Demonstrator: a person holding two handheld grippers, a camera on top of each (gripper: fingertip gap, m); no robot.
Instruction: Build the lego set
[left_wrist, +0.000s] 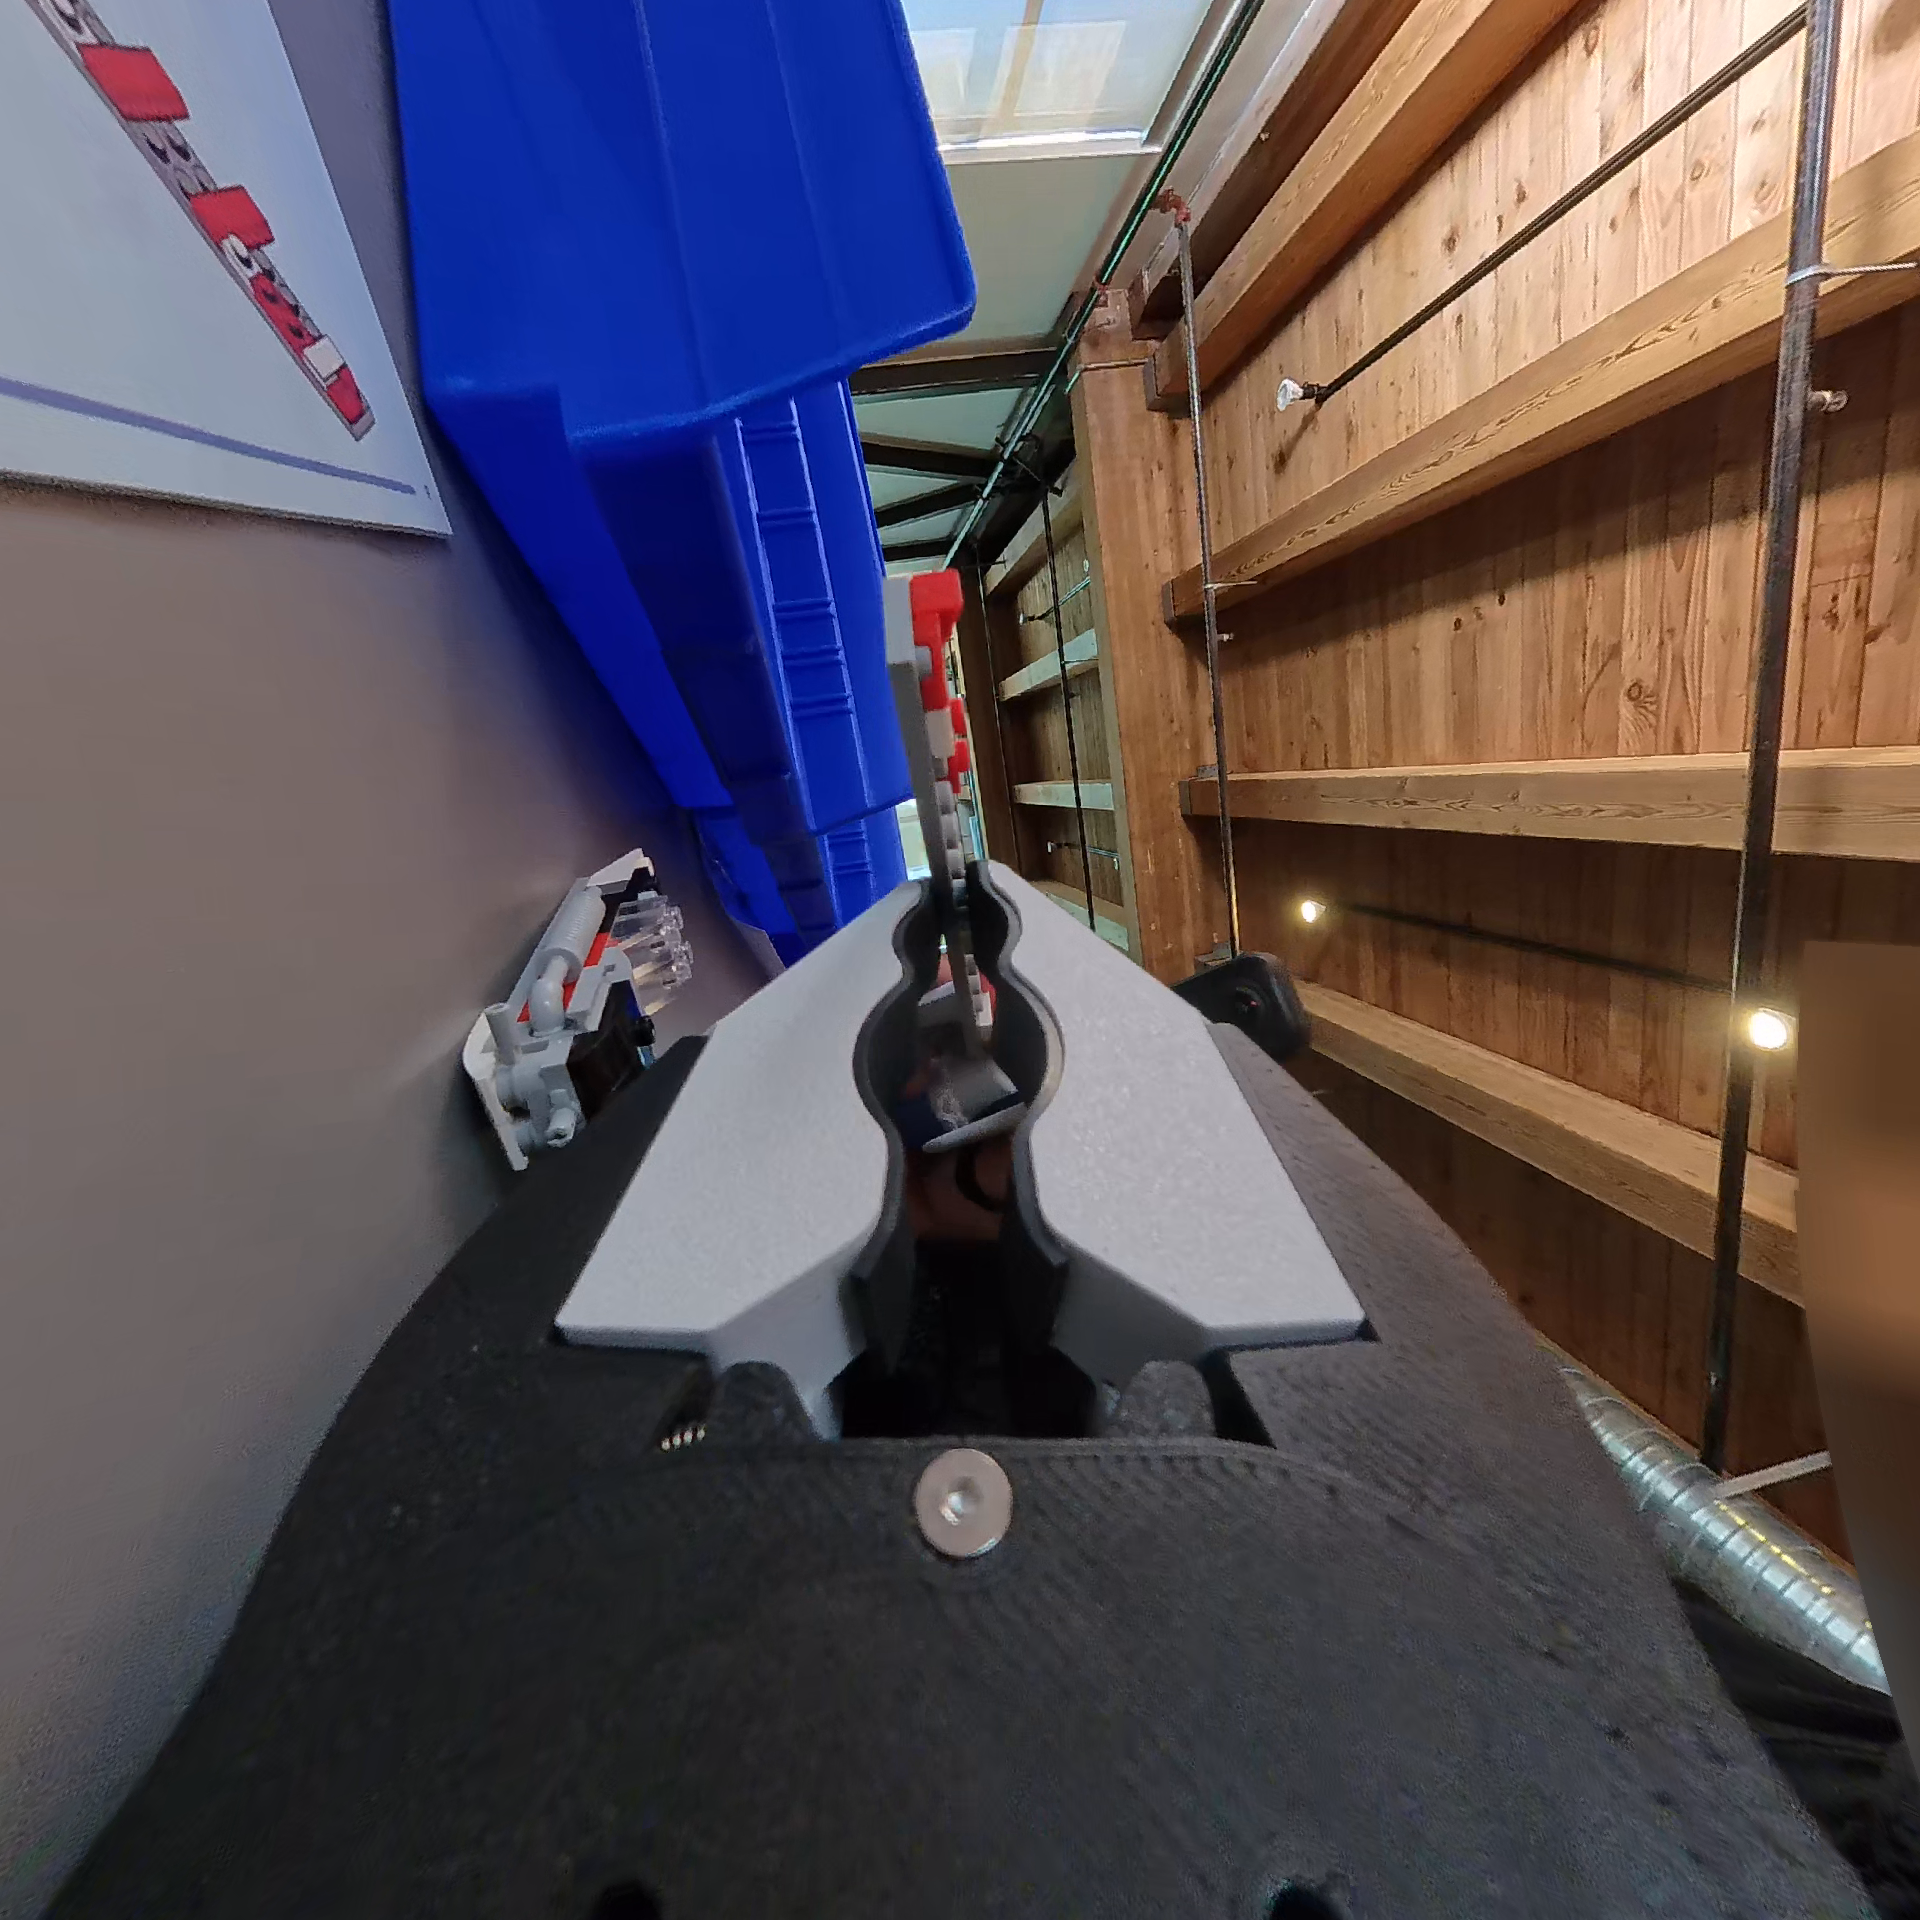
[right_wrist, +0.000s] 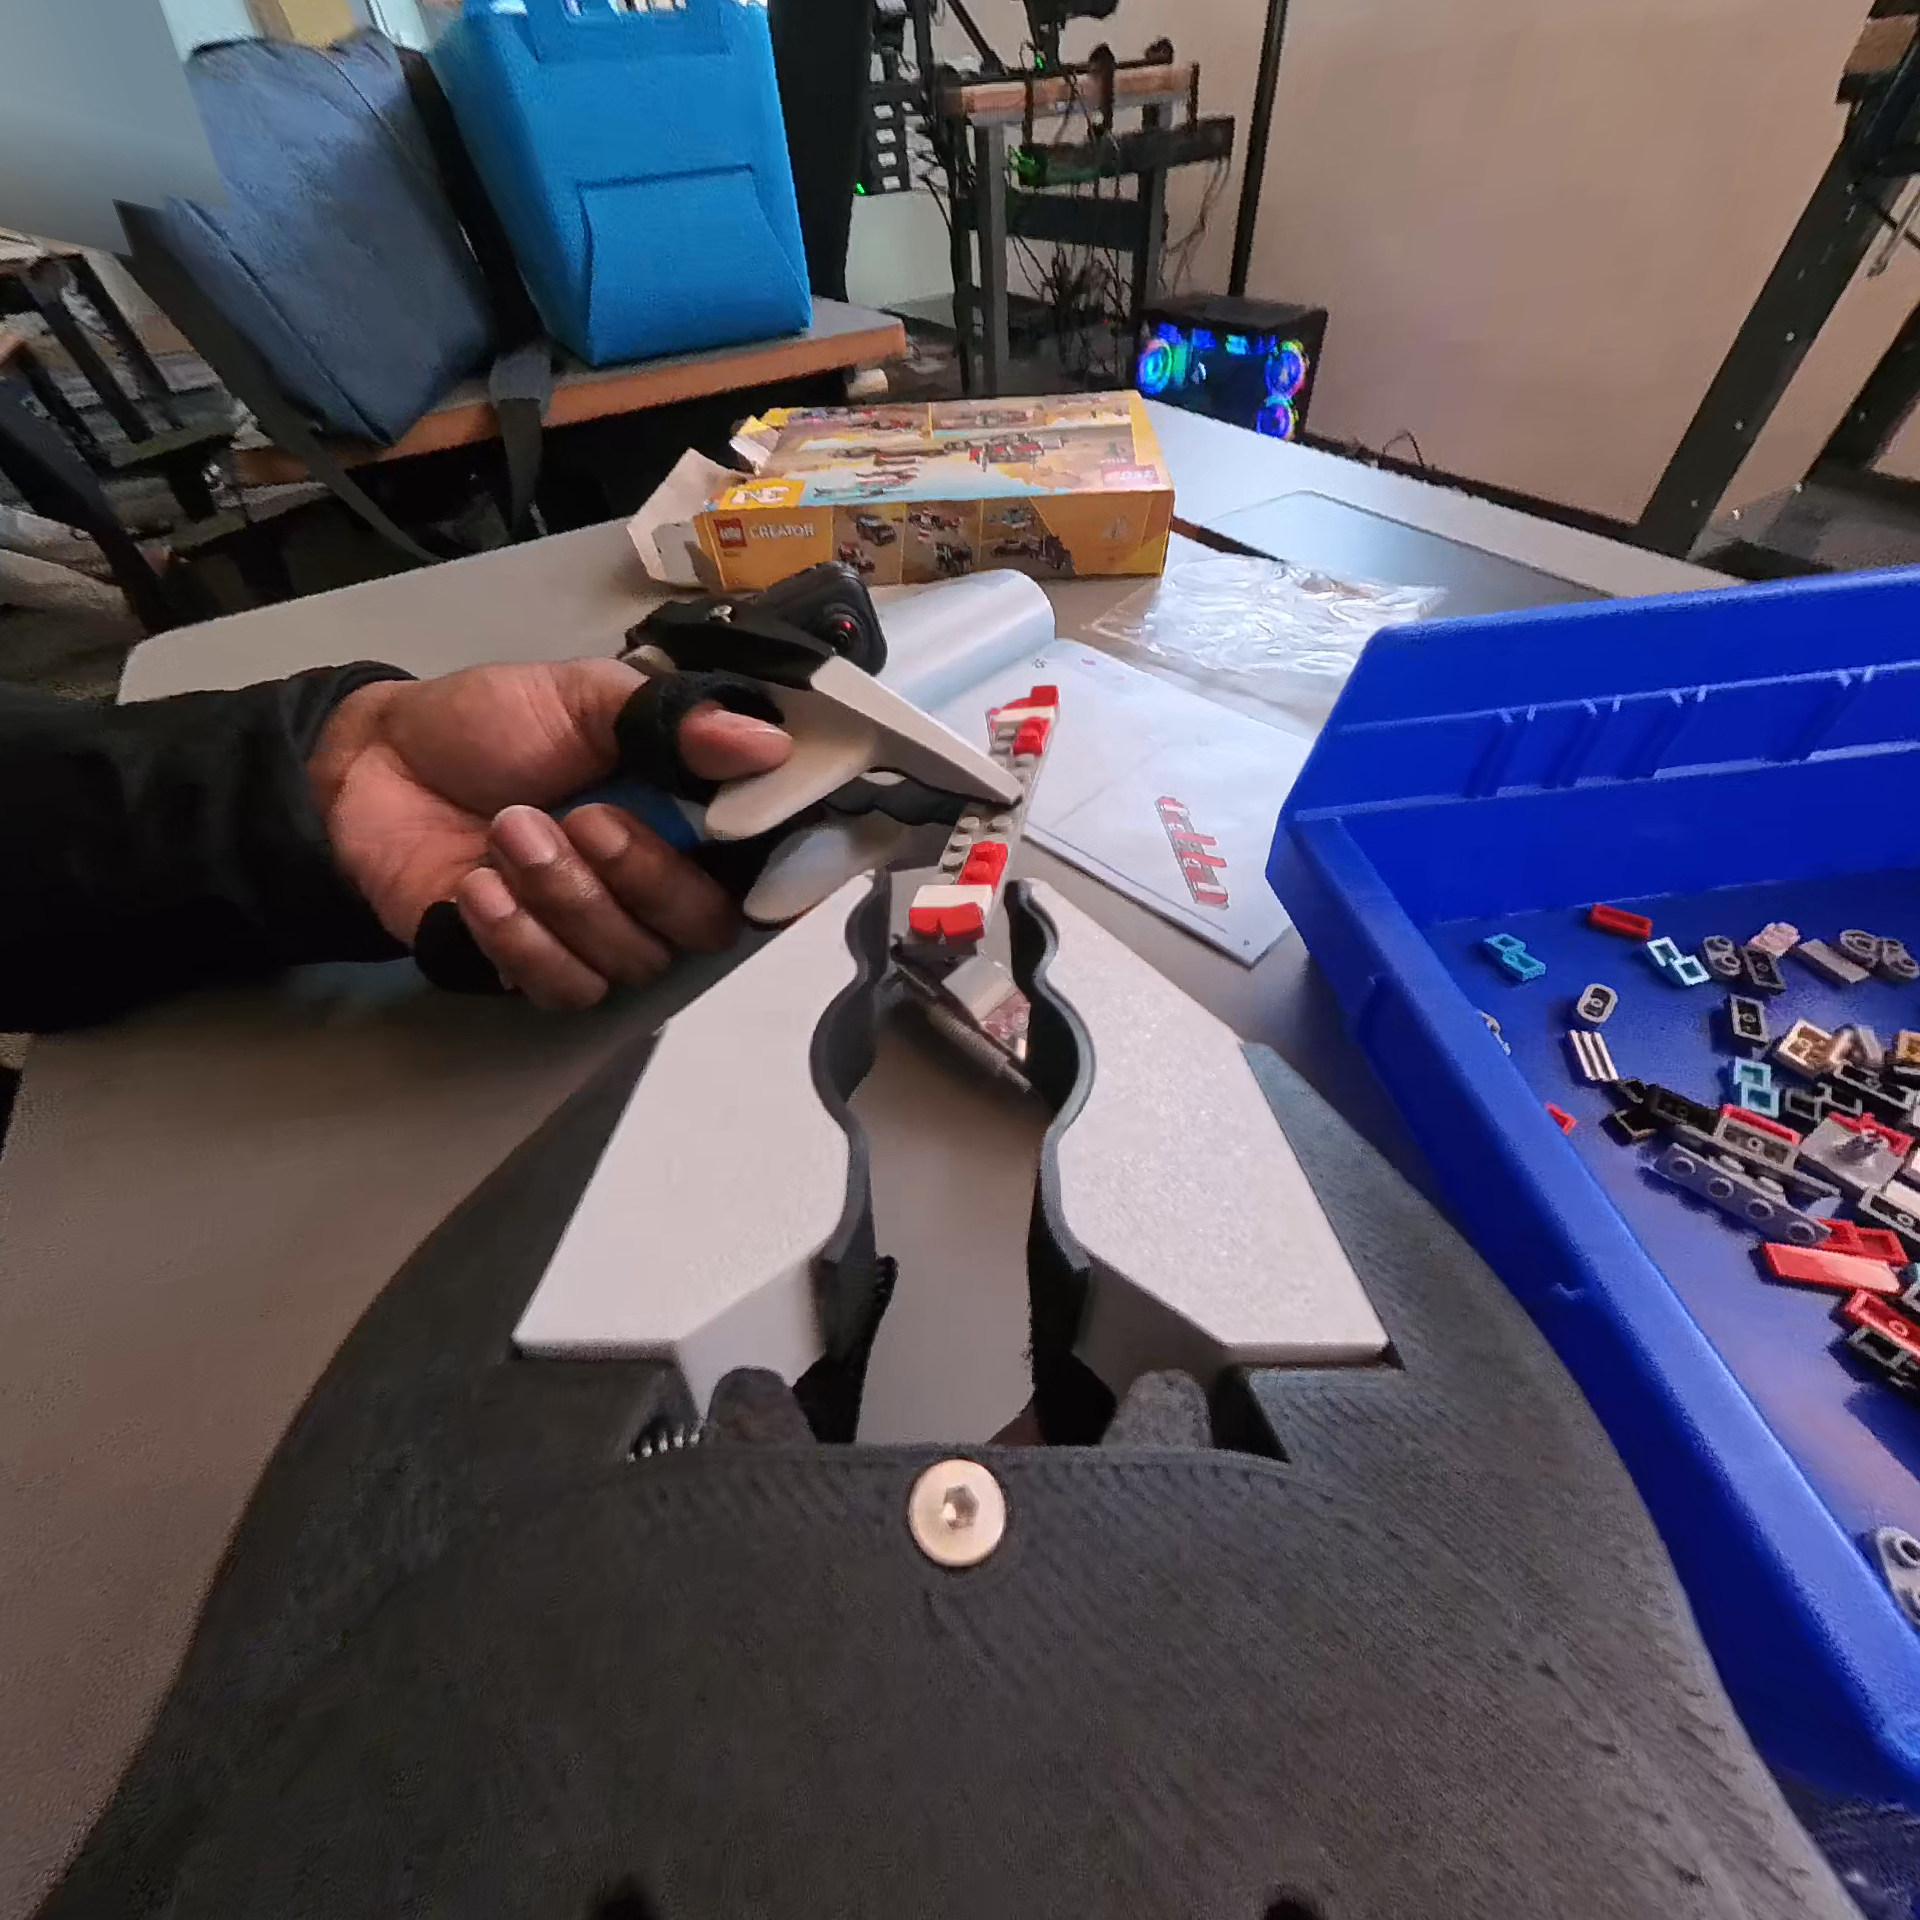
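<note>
We see a grey surface (right_wrist: 312, 1195) carrying everything, and on its right side a big blue bin (right_wrist: 1558, 1195) with a scatter of loose lego pieces (right_wrist: 1787, 1122) in red, grey, black and pale blue on its floor. In the left wrist view the same blue bin (left_wrist: 665, 312) fills the upper left, tipped by the camera's roll, with wooden beams beyond it.

Toward the far edge of the surface lies the yellow lego box (right_wrist: 935, 499), one end flap open, and nearer to us than the box the open instruction booklet (right_wrist: 1132, 769), with a crumpled clear plastic bag (right_wrist: 1257, 623) beside it. In the left wrist view a page of the instruction booklet (left_wrist: 208, 312) shows at the upper left.

A bare hand (right_wrist: 520, 821) in a dark sleeve grips the left claw (right_wrist: 1013, 800), which comes in from the left side. That claw is closed on a long grey lego strip (right_wrist: 987, 831) dotted with red and white pieces, pinching it near its middle and holding it slanted above the surface. From its own camera, the left claw (left_wrist: 961, 894) has the lego strip (left_wrist: 930, 707) clamped edge-on between its tips, the strip's far end pointing away.

The right claw (right_wrist: 951, 914) stands narrowly parted, its tips on either side of the strip's lower end; we cannot tell whether they touch it. Beneath that gap lies a small grey lego sub-assembly (right_wrist: 977, 1013) on the surface. In the left wrist view the small sub-assembly (left_wrist: 582, 1008) shows grey, red, black and clear parts.
</note>
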